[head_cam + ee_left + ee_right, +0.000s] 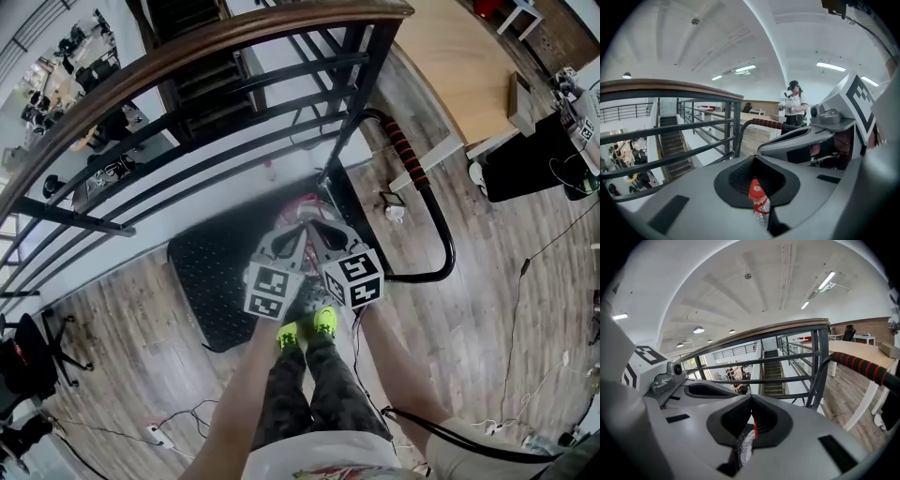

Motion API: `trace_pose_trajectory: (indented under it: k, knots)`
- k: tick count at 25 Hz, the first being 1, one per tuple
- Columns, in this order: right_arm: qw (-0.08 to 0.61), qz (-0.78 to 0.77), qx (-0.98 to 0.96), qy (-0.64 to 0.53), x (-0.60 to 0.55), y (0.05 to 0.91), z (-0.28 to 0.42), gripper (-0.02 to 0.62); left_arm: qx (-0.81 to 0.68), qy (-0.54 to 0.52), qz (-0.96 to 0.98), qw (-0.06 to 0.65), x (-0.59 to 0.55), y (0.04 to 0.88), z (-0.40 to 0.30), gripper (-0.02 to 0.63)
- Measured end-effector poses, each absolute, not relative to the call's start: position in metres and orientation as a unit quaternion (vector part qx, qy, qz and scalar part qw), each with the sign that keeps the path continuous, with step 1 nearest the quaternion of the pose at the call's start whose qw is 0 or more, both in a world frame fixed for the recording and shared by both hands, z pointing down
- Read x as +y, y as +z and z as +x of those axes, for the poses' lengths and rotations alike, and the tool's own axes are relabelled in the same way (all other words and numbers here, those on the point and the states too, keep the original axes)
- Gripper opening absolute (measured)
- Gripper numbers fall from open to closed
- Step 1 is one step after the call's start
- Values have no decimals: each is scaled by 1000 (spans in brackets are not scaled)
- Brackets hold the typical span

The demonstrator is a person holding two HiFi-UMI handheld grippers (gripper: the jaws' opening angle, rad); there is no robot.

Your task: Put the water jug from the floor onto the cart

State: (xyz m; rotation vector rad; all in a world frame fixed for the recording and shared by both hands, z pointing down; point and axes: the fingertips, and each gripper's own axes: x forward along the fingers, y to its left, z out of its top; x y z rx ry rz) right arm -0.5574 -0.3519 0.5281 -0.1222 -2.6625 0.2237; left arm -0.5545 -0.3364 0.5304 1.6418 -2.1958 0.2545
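The water jug (303, 208) is clear plastic with red on top and hangs between my two grippers above the cart's black deck (208, 272). In the left gripper view its red cap and clear neck (758, 199) sit right in the closed jaws of my left gripper (755, 164). Crinkled clear plastic with a red edge (746, 442) is pinched in my right gripper (751, 404). Seen from the head view, the left gripper (298, 230) and right gripper (317, 228) are side by side, tips almost touching. Most of the jug is hidden under them.
The cart's black tube handle with a red-and-black grip (406, 155) curves round on the right. A dark railing (187, 56) with stairs beyond runs across the top. A wooden table (459, 66) stands at the upper right, cables (525, 272) lie on the floor, and a person (793, 101) stands far off.
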Motion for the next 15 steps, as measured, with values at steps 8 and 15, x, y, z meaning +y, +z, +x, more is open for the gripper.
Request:
trace_pose_trajectory:
  k: [8, 15]
  knots:
    - [232, -36, -969, 77, -342, 523, -545, 21, -778, 88, 589, 197, -327, 529, -543, 11]
    - [228, -25, -971, 75, -337, 512, -535, 21, -774, 92, 597, 191, -322, 517, -533, 11]
